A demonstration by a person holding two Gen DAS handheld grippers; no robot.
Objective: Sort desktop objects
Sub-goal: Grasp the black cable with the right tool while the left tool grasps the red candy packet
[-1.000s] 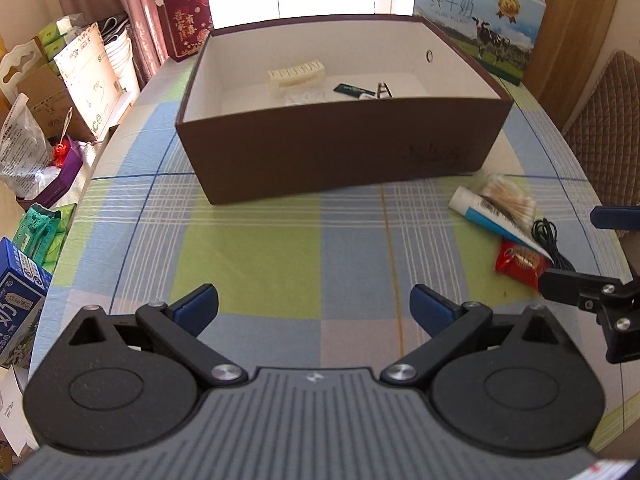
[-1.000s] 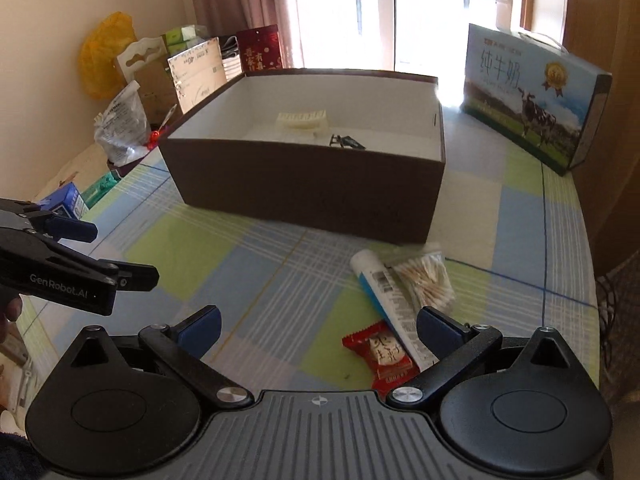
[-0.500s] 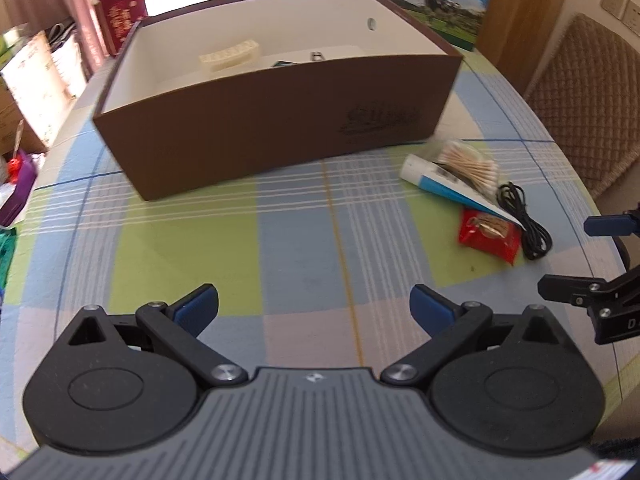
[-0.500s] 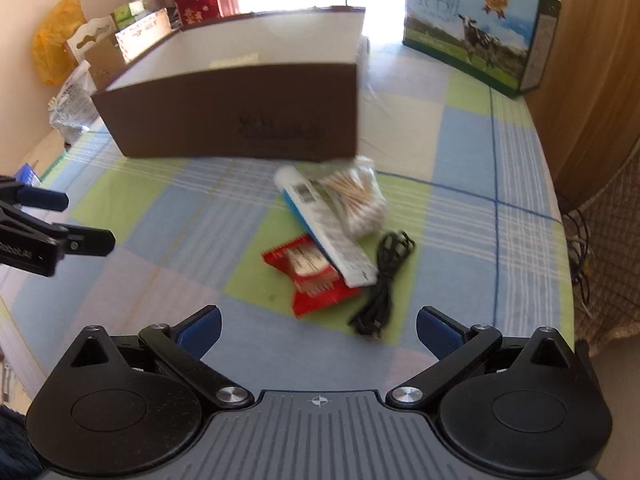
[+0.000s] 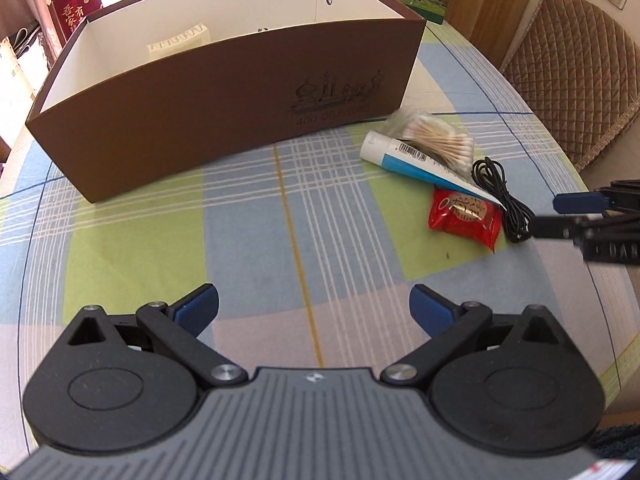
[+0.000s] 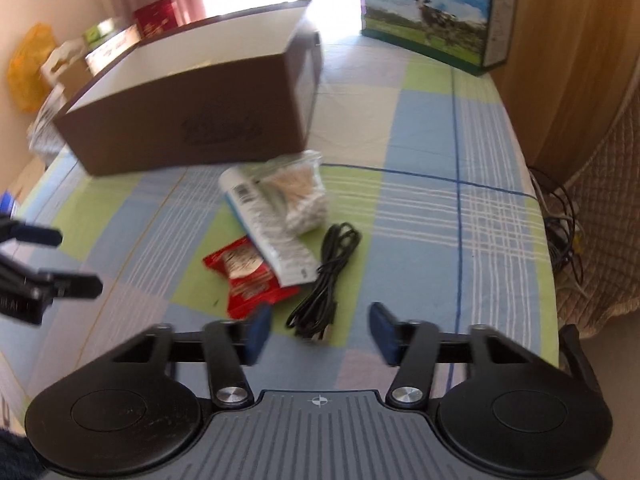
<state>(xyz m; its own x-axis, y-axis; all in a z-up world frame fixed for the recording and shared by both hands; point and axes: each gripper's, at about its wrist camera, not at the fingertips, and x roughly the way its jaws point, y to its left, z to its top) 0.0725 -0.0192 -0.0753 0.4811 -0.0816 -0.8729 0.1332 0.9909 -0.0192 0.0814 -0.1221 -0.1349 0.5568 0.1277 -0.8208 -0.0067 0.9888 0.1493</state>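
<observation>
On a checked tabletop (image 6: pixel 420 128), my right claw (image 6: pixel 316 332) tips steeply down over a small heap of clutter waiting to go into the brown box (image 6: pixel 192 120) at the far left. Its jaws have just been closing and now stand partly drawn in, with the near end of a coiled black cable (image 6: pixel 324 280) lying below the gap and nothing yet pinched between the pads.

The cable looks light and limp. I judge it will sag and trail if taken by one strand, so the bunched middle of the coil is the place to take hold.

Just left of it lies a red snack packet (image 6: pixel 244 280), crinkly and probably slippery. A soft white tube (image 6: pixel 268 228) rests across the packet's far edge. A clear bag of cotton swabs (image 6: pixel 300 192), nearly weightless, touches the tube on its far side.

My left claw (image 5: pixel 314 308) hangs spread wide and empty over bare cloth, also angled downward, well apart from the heap, which lies to its right. A pale block (image 5: pixel 178 40) already sits inside the box.
</observation>
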